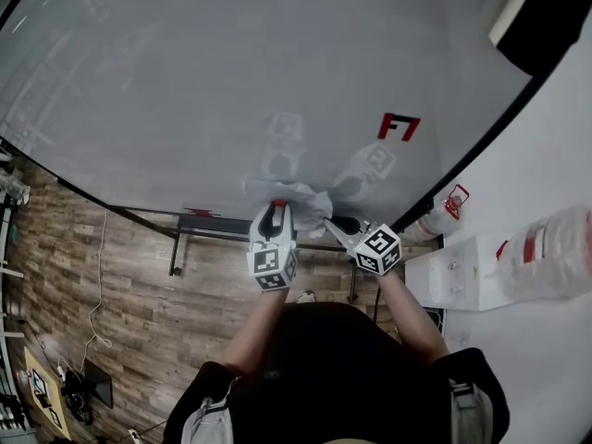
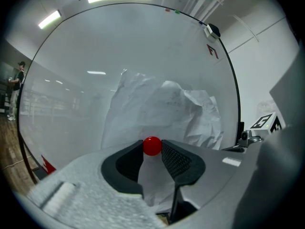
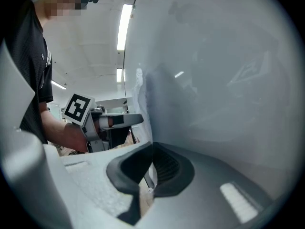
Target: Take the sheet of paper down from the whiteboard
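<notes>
A crumpled white sheet of paper (image 1: 310,202) lies against the lower part of the big whiteboard (image 1: 231,81). In the left gripper view the sheet of paper (image 2: 162,109) fills the middle. A round red magnet (image 2: 152,146) sits on it, and my left gripper (image 2: 152,149) is shut on that magnet, one pad on each side. In the head view the left gripper (image 1: 276,209) is at the sheet's lower left. My right gripper (image 1: 338,222) is at the sheet's lower right. Its jaws (image 3: 151,151) are closed on the paper's edge (image 3: 139,99), seen edge-on beside the board.
A red F-shaped mark (image 1: 399,126) is on the board above the sheet. A black eraser (image 1: 536,12) hangs at the top right. Right of the board are a red-and-white canister (image 1: 442,213), a white shelf (image 1: 453,271) and a clear jug (image 1: 546,252). The stand's bar (image 1: 213,225) is below.
</notes>
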A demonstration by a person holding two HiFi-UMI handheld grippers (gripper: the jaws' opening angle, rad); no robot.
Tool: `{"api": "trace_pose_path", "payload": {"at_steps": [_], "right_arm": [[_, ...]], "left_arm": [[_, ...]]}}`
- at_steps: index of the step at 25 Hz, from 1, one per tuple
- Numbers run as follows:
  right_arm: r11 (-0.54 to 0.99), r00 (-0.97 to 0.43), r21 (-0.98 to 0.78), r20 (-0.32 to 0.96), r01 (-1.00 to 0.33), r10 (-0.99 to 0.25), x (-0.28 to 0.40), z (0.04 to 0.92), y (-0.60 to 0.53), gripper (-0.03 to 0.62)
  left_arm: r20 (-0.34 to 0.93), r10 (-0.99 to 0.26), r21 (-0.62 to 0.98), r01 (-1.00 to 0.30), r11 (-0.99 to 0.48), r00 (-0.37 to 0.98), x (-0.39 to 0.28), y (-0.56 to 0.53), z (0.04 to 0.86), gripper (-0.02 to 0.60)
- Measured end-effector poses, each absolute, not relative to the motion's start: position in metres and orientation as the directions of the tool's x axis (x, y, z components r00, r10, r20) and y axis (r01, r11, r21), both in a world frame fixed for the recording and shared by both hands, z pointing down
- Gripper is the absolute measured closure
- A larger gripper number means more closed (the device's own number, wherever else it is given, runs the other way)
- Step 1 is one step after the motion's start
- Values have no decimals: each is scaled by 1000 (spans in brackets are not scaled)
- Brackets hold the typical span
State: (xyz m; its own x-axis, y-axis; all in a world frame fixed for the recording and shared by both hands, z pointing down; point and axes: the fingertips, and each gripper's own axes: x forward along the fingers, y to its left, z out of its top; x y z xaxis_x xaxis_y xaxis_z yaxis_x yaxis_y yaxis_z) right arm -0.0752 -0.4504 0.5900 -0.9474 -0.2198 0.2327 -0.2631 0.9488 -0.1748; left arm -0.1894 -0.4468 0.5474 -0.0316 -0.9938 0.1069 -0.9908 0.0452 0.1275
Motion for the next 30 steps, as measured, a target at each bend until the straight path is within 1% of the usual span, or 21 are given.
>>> {"api": "trace_pose_path", "payload": {"at_steps": [6,10,19,23,27,30], "right_arm": [[951,-954,-192,221,-244,-201,-77,590,-442,589],[944,-961,-232,198,-236,-192,-75,587,-430,589],[934,-962,-261,186,-243,-199,-56,586,-400,589],[936,-959,-248,198,-251,-205,-43,588,-385,589],[950,-950,-193,246,-245,-195,-31,592,-365,589],[952,-948,-188,255,-241,-189,-22,593,-351,589]], "left_arm": [[119,-991,130,-989,75,-59,-194,-428,549,453],[119,-990,133,-987,86,-70,-195,-411,546,452],[128,-989,139,-986,97,-80,-180,-372,549,451],[138,-987,145,-984,103,-82,-170,-354,553,452],[146,-986,152,-983,103,-81,-157,-336,555,451],[149,-985,154,-982,107,-84,-147,-323,557,451]]}}
